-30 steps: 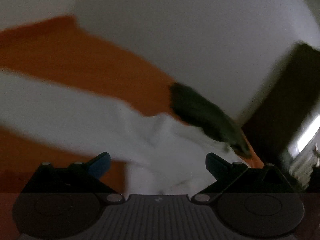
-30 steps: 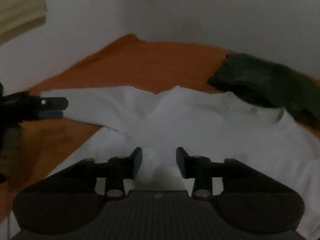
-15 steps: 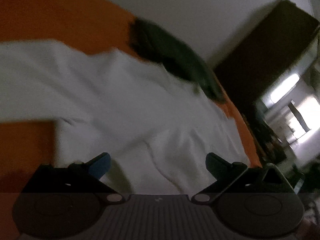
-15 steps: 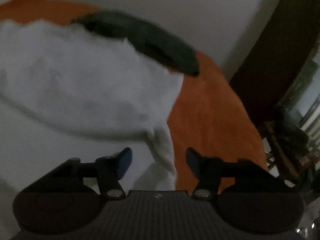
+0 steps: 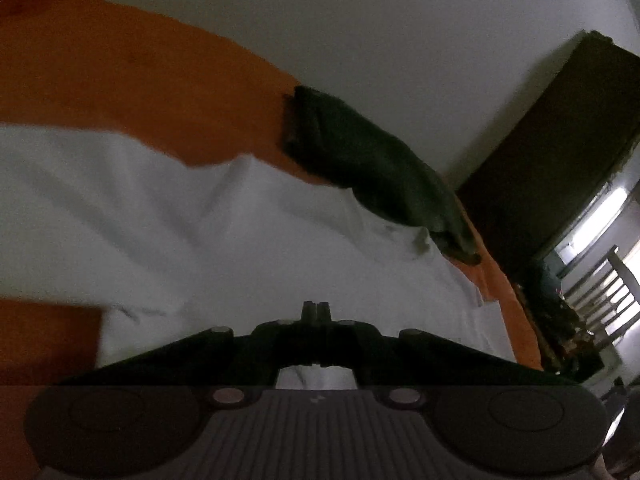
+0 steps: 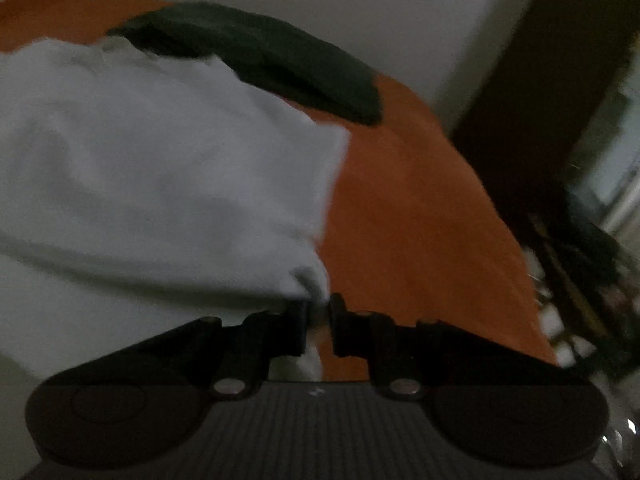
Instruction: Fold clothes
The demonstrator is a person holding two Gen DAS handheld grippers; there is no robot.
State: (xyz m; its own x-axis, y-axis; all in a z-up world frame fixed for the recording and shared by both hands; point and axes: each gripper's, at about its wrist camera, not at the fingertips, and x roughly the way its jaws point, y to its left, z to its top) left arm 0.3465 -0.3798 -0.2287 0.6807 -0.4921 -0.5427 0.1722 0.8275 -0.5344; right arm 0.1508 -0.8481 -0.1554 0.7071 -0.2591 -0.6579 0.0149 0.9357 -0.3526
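Close to the left camera, the left gripper is seen with its jaws pressed tight together, low over the white shirt; it cannot be told if any cloth is pinched. Close to the right camera, the jaws of the right gripper are closing, and a corner of the white shirt is caught between them. The shirt is spread on the orange bed cover. Farther back, a dark green cloth is laid at the shirt's far edge. Behind it, a white wall and a dark wardrobe are seen.
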